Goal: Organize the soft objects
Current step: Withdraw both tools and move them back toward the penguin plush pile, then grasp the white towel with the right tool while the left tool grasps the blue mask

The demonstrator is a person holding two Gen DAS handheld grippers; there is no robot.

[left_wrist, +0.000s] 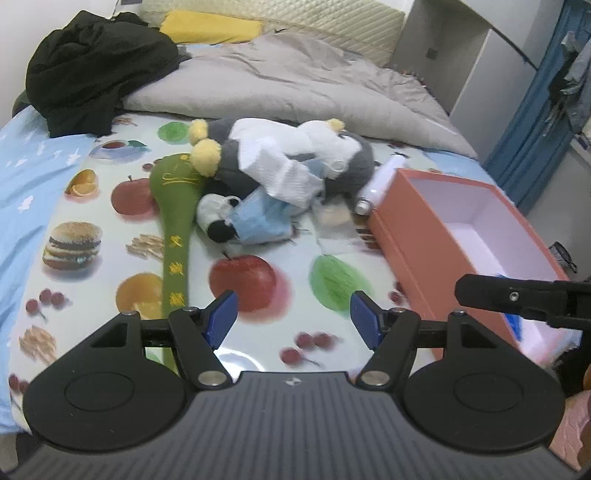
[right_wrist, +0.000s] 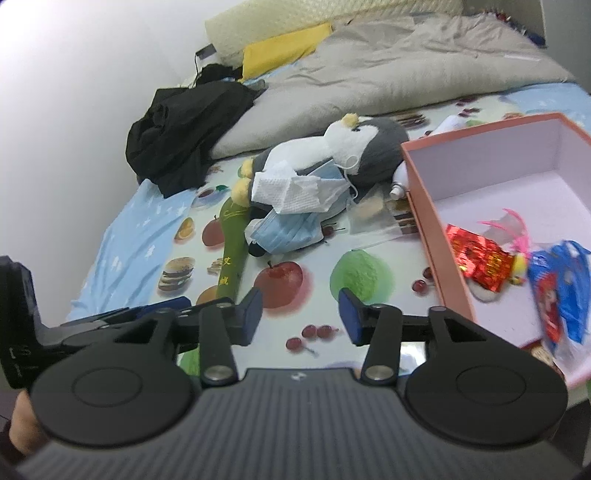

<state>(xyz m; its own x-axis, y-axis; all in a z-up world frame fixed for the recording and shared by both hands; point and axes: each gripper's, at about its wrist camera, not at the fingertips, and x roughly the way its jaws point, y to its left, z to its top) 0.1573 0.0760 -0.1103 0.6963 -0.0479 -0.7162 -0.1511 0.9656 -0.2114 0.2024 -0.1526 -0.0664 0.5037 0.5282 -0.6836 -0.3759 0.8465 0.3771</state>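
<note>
A grey and white plush penguin [left_wrist: 343, 155] [right_wrist: 373, 147] lies on the fruit-print sheet [left_wrist: 258, 251] with a white tissue [left_wrist: 280, 166] [right_wrist: 291, 192] and blue face masks [left_wrist: 258, 218] [right_wrist: 291, 229] on and beside it. A green padded stick [left_wrist: 177, 221] [right_wrist: 232, 243] lies to its left. An open orange box [left_wrist: 406, 236] [right_wrist: 436, 229] stands to the right; it holds a red packet [right_wrist: 480, 258] and a blue bag [right_wrist: 561, 291]. My left gripper [left_wrist: 293, 317] is open and empty, short of the pile. My right gripper [right_wrist: 301, 317] is open and empty beside the box.
A grey duvet [left_wrist: 295, 85] [right_wrist: 388, 70] and black clothes [left_wrist: 96, 62] [right_wrist: 188, 133] lie at the back, with a yellow cloth [left_wrist: 210, 26] [right_wrist: 288, 48]. A white bottle [left_wrist: 380, 184] [right_wrist: 402, 181] lies against the box. A clear plastic packet [right_wrist: 373, 218] lies near it.
</note>
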